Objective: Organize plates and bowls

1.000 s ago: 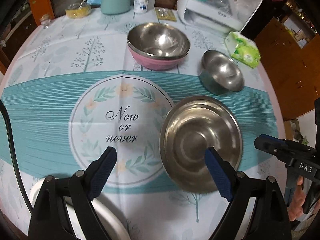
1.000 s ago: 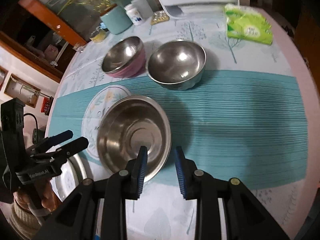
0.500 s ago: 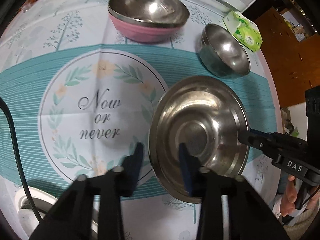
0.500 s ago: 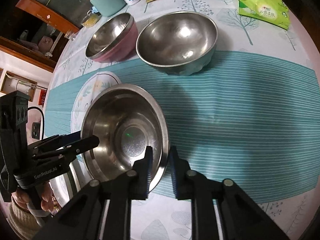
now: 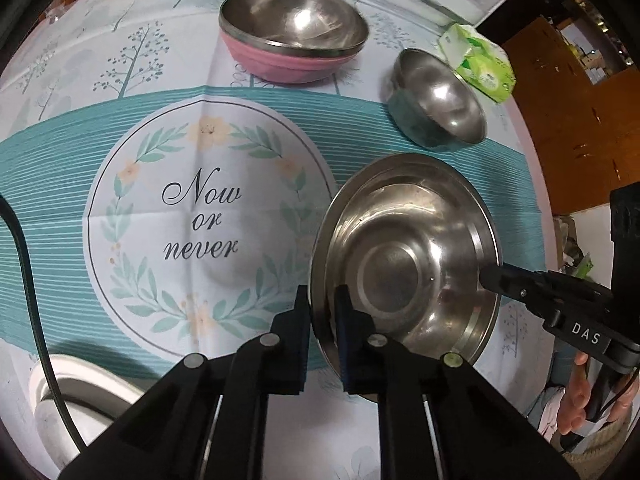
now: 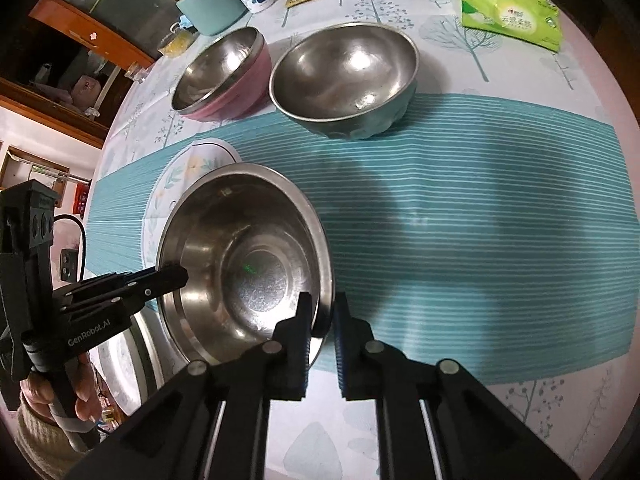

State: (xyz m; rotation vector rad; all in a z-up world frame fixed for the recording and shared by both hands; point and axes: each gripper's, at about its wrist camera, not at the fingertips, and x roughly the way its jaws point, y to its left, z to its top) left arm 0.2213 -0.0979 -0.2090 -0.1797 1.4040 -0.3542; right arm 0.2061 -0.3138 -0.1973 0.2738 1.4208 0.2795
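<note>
Two black hand-held grippers, left gripper [image 5: 323,312] and right gripper [image 6: 320,316], just closing, clamped on opposite rims of wide shallow steel bowl [image 5: 404,264]. Seemingly lifted slightly off teal-striped printed tablecloth [image 6: 480,216]. Beyond: steel-lined pink bowl [image 5: 292,36], smaller steel bowl [image 5: 440,100].

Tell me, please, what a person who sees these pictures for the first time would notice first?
The eye goes first to the wide steel plate near the table's front edge, with the left gripper and the right gripper each shut on opposite sides of its rim. Behind it stand the pink bowl and, to its right, a smaller steel bowl. The words "Now or never" are printed on the tablecloth left of the plate.
</note>
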